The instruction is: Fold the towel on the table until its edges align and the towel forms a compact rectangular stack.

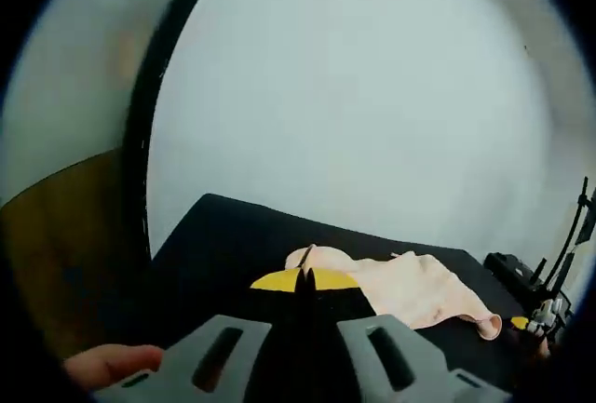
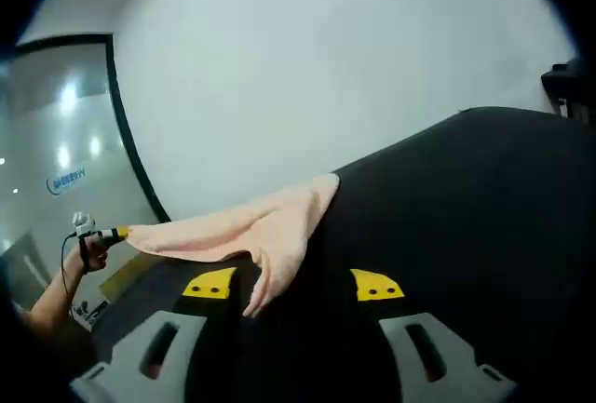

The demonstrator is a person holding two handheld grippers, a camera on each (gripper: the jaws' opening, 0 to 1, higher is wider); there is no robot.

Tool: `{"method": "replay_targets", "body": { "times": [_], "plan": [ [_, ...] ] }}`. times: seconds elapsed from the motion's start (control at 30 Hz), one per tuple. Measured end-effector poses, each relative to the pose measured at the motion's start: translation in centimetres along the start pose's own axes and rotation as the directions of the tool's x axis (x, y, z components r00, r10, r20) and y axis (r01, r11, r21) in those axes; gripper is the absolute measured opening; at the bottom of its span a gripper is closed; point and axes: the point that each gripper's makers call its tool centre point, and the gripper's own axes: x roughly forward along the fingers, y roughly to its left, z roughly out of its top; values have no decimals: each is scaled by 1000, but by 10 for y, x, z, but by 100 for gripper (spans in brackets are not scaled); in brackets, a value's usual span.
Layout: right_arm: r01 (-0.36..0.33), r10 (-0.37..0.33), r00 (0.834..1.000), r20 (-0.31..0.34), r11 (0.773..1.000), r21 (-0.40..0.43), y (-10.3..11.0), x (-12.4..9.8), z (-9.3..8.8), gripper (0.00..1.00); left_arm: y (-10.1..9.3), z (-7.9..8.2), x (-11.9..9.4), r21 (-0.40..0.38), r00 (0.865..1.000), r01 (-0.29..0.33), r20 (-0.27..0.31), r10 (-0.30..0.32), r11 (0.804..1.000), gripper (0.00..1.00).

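The left gripper (image 1: 305, 284) has its yellow-tipped jaws pressed together, pinching an edge of the pink towel (image 1: 419, 287), which lies on the black table (image 1: 223, 235). The right gripper (image 2: 293, 286) has its jaws spread wide; the towel drapes between them.

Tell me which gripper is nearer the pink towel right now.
Left. The left gripper is shut on a corner of the pink towel. The right gripper is open, with the towel hanging loose between its jaws.
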Motion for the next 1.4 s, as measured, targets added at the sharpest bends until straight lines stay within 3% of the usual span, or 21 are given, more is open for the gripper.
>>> {"method": "replay_targets", "body": {
  "times": [0.03,0.1,0.17,0.23,0.27,0.37,0.47,0.5,0.53,0.57,0.63,0.67,0.7,0.83,0.9,0.93,1.0,1.03,1.1,1.2,1.4],
  "plan": [
    [27,-27,999,-35,1000,-4,3,8,-9,46,5,-2,-1,-20,1000,-4,-4,4,1000,0],
    [16,-17,1000,-22,997,-75,13,25,-10,37,9,-6,-3,-48,1000,-2,-9,1,999,0],
    [74,-79,996,-33,986,-151,15,27,-15,29,12,-9,-4,-111,1000,5,-7,-6,994,0],
    [98,-116,992,-43,947,-305,8,35,-15,3,11,-15,-7,-167,1000,18,-6,-20,986,0],
    [107,-118,993,-11,933,-343,8,34,-6,3,21,-12,-2,-183,1000,13,-10,-15,983,0],
    [58,-73,997,-19,905,-421,0,32,16,2,37,-10,3,-207,1000,-1,-28,-5,978,0],
    [102,-124,992,13,752,-651,-29,10,63,2,44,-25,4,-241,996,-20,-90,-2,970,0],
    [78,-89,996,21,708,-702,-26,6,75,2,47,-31,6,-248,993,-23,-116,-7,969,0],
    [55,-53,998,28,635,-771,-22,2,83,2,48,-37,7,-267,990,-22,-141,-16,963,0],
    [45,-35,999,32,527,-849,-21,-4,90,2,43,-43,4,-303,987,-18,-159,-32,953,0],
    [51,-34,998,43,267,-962,-19,-16,98,2,30,-54,-6,-295,988,-8,-148,-38,955,0],
    [60,-39,998,54,158,-986,-19,-23,100,2,28,-62,-13,-288,986,-10,-161,-38,958,0],
    [72,-43,997,68,94,-993,-20,-28,102,2,25,-67,-19,-282,985,-6,-165,-42,959,0],
    [53,-21,998,51,83,-995,-44,-48,83,2,7,-86,-59,-270,983,56,-156,-101,961,0],
    [-48,55,998,-43,93,-994,-51,-54,56,2,5,-98,-78,-241,983,53,-160,-93,969,0],
    [-43,39,998,-40,67,-997,-53,-59,50,2,4,-103,-81,-229,981,51,-171,-92,972,0],
    [-59,38,997,-60,-29,-998,-57,-68,34,2,4,-118,-95,-202,978,46,-190,-86,978,0],
    [-72,61,995,-75,-46,-996,-54,-71,28,2,4,-125,-101,-191,976,41,-202,-80,981,0],
    [-71,54,996,-74,-52,-996,-49,-81,21,2,2,-135,-120,-199,977,43,-198,-83,979,0],
    [-110,60,991,-117,-110,-988,-47,-89,8,2,1,-139,-138,-191,980,37,-184,-73,981,0],
    [-151,68,985,-161,-132,-980,-26,-115,-21,2,16,-141,-165,-204,987,5,-157,-38,979,0]
  ]
}}
